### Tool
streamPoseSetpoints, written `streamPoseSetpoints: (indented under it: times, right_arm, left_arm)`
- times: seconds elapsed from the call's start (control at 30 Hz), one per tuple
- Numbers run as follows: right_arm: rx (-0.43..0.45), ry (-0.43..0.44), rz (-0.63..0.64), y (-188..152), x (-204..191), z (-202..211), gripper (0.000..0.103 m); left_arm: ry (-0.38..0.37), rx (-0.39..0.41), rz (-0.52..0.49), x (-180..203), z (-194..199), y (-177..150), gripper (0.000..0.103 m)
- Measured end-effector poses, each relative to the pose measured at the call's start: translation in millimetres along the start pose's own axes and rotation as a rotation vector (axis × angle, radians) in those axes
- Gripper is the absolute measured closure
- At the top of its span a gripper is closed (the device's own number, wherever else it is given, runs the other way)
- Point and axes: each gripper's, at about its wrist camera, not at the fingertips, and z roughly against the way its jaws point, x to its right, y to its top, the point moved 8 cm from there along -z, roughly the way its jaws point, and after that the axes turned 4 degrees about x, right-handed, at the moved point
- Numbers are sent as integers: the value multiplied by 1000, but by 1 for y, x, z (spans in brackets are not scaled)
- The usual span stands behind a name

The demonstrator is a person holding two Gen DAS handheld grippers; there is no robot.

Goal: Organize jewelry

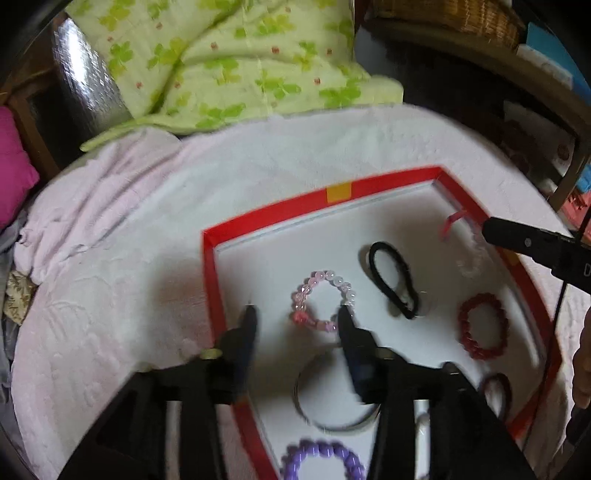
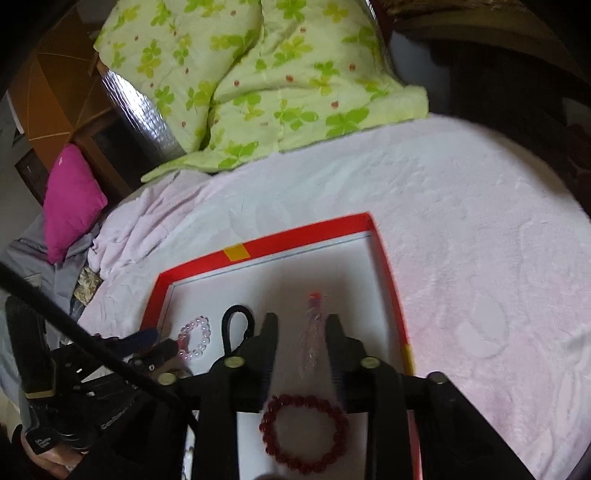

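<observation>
A red-rimmed tray [image 1: 266,216] with a white floor lies on the bed; it also shows in the right wrist view [image 2: 303,232]. In it lie a pink-and-clear bead bracelet [image 1: 323,301], a black hair tie [image 1: 393,278], a dark red bead bracelet [image 1: 482,328], a metal bangle [image 1: 332,398], a purple bead bracelet [image 1: 321,459] and a pale pink bead strand [image 2: 314,332]. My left gripper [image 1: 295,315] is open, its tips either side of the pink bracelet. My right gripper [image 2: 301,321] is open around the pale strand, above the red bracelet [image 2: 304,428].
The tray rests on a pale pink blanket [image 2: 480,258]. A green floral quilt [image 2: 258,81] lies behind it and a magenta pillow [image 2: 72,203] at the left. A wicker basket [image 1: 450,18] and cluttered shelves stand at the far right.
</observation>
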Motion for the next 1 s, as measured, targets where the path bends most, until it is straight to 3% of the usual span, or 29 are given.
streamPoseSetpoints:
  times: [0.2, 0.33, 0.57, 0.73, 1.0]
  right_arm:
    - [68, -16, 118, -18, -19, 74, 64]
    - [100, -11, 191, -44, -43, 133, 46]
    - [190, 26, 201, -82, -83, 234, 42]
    - [195, -4, 193, -111, -101, 268, 37]
    - [189, -94, 157, -142, -115, 285, 37]
  left_arm:
    - [96, 88, 6, 0, 88, -21, 35]
    - [148, 141, 57, -1, 150, -42, 30]
    - [215, 244, 137, 1, 245, -73, 28]
    - [265, 293, 184, 0, 293, -95, 24]
    - [293, 314, 200, 4, 326, -120, 24]
